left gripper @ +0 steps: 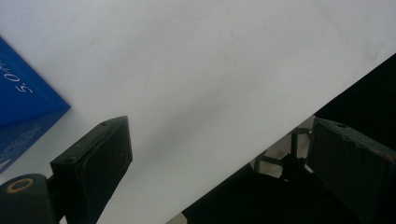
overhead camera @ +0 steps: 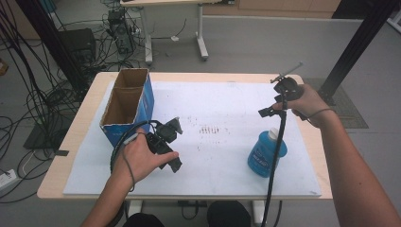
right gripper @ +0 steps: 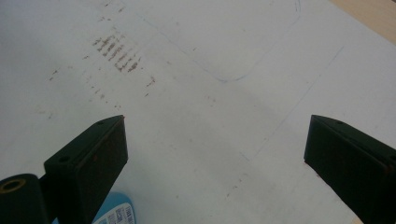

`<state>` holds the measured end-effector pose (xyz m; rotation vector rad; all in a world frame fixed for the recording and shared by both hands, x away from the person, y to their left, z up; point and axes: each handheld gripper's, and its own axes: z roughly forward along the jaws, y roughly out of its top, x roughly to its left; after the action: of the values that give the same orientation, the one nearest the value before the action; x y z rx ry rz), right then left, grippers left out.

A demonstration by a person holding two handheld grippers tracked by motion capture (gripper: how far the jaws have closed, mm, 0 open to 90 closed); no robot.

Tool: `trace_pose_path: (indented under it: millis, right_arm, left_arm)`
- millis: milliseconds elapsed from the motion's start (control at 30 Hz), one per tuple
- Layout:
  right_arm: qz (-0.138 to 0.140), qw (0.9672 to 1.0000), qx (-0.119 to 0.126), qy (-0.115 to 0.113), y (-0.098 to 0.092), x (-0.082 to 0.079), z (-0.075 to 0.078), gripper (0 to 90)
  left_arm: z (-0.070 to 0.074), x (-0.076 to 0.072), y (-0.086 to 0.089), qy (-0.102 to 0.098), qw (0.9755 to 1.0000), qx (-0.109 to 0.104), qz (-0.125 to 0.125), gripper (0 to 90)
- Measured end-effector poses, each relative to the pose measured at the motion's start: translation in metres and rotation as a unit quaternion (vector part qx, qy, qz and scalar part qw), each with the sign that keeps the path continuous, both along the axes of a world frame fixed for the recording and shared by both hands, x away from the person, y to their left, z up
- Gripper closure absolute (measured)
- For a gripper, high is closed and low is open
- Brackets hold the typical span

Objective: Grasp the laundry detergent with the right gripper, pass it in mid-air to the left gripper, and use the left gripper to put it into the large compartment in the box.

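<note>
Both grippers gape wide and hold nothing: the left gripper (overhead camera: 168, 142) low beside the box (overhead camera: 128, 105), the right gripper (overhead camera: 274, 109) above the bottle (overhead camera: 265, 153).

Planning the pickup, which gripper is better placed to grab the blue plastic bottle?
Right. The right gripper hangs open just above the blue plastic bottle, which also peeks in by its own fingers. The left gripper sits by the blue cardboard box, further off.

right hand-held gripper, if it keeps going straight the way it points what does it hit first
Probably the bare white sheet on the table: the right hand-held gripper is open with nothing between its jaws. The blue bottle sits below that line, though depth is unclear.
</note>
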<state>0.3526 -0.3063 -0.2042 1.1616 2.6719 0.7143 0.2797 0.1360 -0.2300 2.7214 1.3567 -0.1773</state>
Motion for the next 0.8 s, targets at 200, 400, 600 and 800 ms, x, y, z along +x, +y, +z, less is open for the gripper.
trace_pose_path:
  millis: [200, 400, 600, 800]
  right_arm:
    - [0.000, 1.0000, 0.000, 0.000, 0.0002, -0.0008, 0.0006, 6.1]
    - [0.002, 1.0000, 0.001, -0.003, 0.0006, -0.0027, 0.0020, 6.1]
    - [0.001, 1.0000, 0.001, -0.005, -0.0004, -0.0052, 0.0037, 6.1]
    - [0.000, 1.0000, 0.002, -0.009, -0.0028, -0.0104, 0.0083, 6.1]
  left_arm:
    - [-0.0008, -0.0003, 0.0015, 0.001, 1.0000, 0.001, 0.000, 7.3]
    - [-0.0005, -0.0001, 0.0024, 0.000, 1.0000, -0.001, 0.002, 7.3]
    - [-0.0043, 0.0002, -0.0003, 0.003, 1.0000, 0.000, -0.002, 7.3]
    - [-0.0064, -0.0005, -0.0019, 0.005, 1.0000, 0.001, -0.002, 7.3]
